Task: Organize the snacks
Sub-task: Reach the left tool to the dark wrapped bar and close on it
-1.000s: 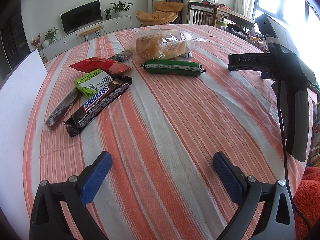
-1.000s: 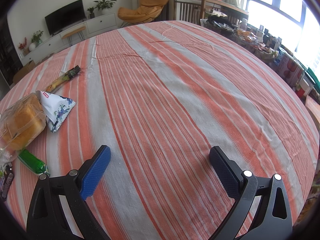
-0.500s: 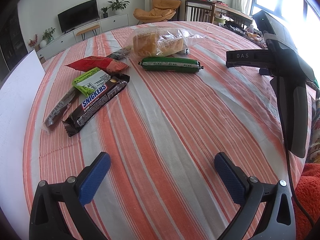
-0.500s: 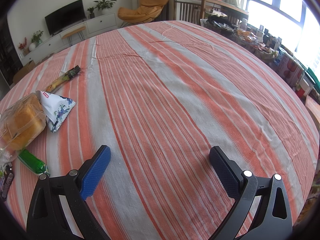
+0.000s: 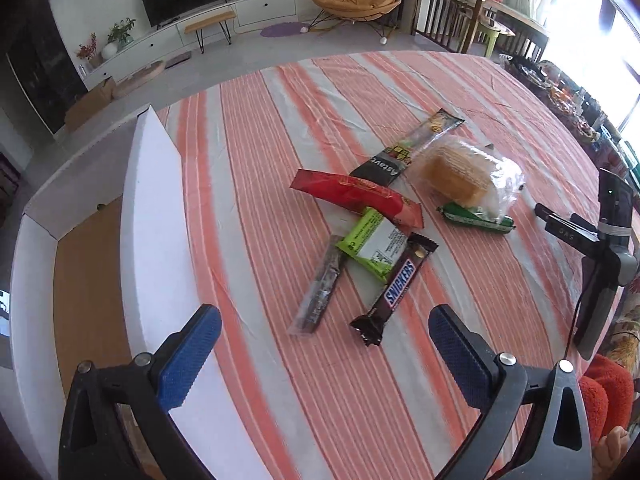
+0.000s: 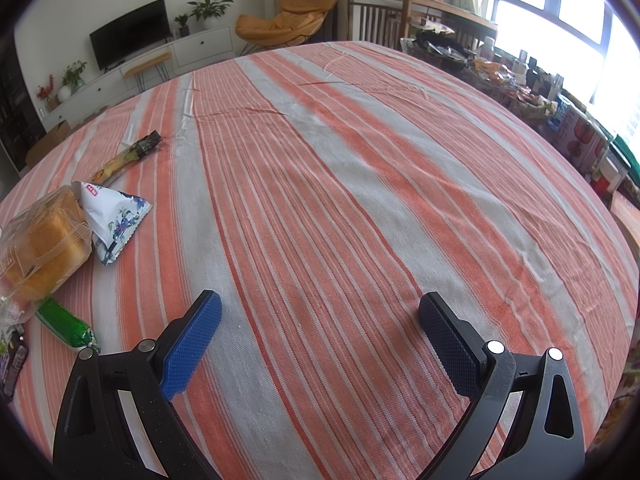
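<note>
— Both grippers' jaws gape, holding nothing. Where's the Snickers bar (image 5: 394,287)?
— Near on the surface, just ahead of the left gripper (image 5: 324,342); white box (image 5: 154,216) lies left.
— Straddle its width, then close; the right gripper (image 6: 318,330) waits.

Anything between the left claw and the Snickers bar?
No. In the left wrist view only bare striped tablecloth lies between the open left claw and the Snickers bar, whose near end sits just ahead of the fingertips.
</note>
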`<action>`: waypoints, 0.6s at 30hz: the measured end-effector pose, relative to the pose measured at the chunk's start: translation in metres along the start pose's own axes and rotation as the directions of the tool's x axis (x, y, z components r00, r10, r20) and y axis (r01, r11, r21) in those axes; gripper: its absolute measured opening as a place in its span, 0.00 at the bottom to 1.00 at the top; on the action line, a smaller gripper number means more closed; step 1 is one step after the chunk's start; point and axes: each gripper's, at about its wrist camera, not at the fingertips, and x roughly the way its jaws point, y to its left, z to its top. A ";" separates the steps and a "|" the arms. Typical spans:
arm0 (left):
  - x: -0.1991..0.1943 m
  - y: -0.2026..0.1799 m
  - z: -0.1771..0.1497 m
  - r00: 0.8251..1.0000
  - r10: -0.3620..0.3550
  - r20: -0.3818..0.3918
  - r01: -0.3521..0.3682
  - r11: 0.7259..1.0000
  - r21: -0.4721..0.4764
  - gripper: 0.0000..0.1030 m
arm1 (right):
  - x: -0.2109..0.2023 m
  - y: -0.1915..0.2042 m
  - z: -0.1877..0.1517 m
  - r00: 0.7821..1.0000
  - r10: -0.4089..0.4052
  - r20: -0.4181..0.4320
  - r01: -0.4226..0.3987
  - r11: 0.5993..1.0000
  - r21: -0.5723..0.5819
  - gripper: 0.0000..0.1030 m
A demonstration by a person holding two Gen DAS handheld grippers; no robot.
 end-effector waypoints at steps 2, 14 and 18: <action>0.021 0.006 0.003 0.998 0.047 -0.043 -0.047 0.999 0.008 0.97 | 0.000 0.000 0.000 1.000 0.000 0.000 0.000 1.000 0.000 0.98; 0.093 -0.017 0.009 0.994 0.029 -0.109 -0.026 0.999 0.030 0.22 | 0.000 0.000 0.000 1.000 0.000 0.000 0.000 1.000 0.000 0.98; 0.075 -0.024 -0.026 0.992 -0.090 -0.090 0.082 0.993 -0.085 0.18 | 0.000 0.000 0.000 1.000 0.000 0.000 0.000 1.000 0.000 0.98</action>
